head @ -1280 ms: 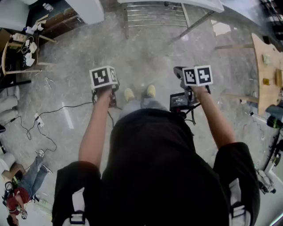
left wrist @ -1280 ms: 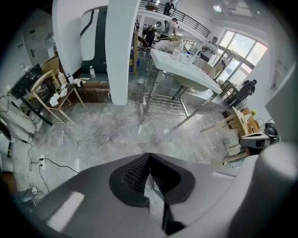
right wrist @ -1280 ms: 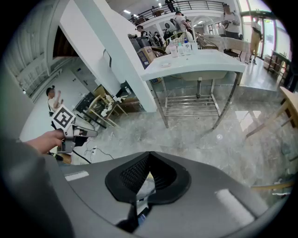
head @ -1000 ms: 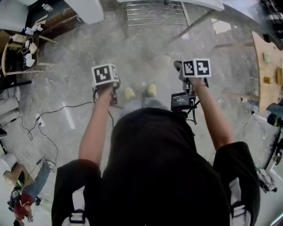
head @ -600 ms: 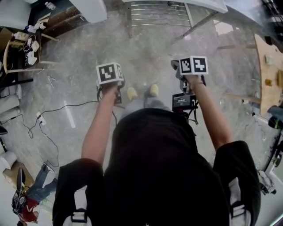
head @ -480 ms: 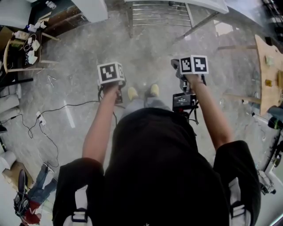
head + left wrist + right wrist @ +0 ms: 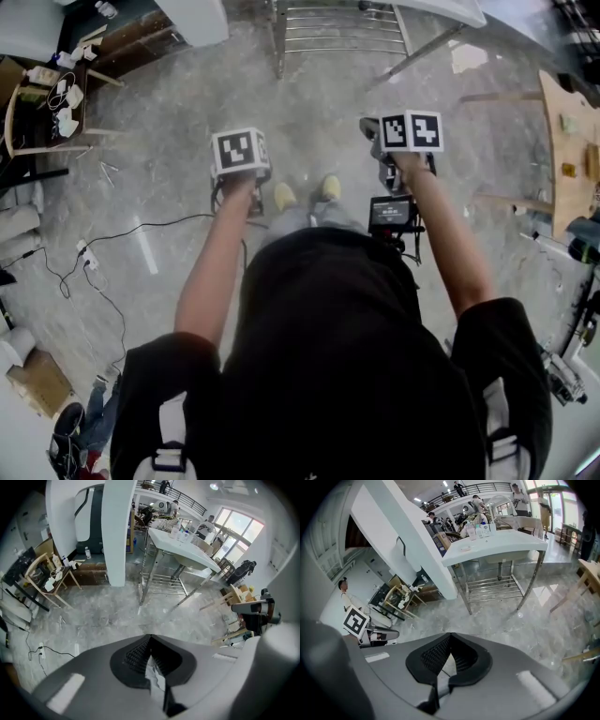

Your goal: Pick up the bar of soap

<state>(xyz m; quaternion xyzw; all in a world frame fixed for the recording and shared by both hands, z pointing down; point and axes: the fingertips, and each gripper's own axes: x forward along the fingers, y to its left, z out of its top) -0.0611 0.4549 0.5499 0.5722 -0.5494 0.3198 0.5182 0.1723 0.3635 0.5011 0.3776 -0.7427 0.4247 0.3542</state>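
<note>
Right gripper view — the right gripper (image 7: 451,637) is seen clenched, with nothing in it; in the left gripper view the left gripper (image 7: 150,638) is likewise closed tip to tip, and only floor is seen past it; nothing has been picked up yet. The bar of soap cannot be made out — it is judged to lie on the white table (image 7: 501,543) ahead, perhaps near the bottles (image 7: 480,529); approach, opening and grasp are all left. Against the earlier head view, both grippers have been carried forward toward the table's metal rack (image 7: 337,28); the bystander (image 7: 80,445) at lower left has slipped nearly out of frame.
</note>
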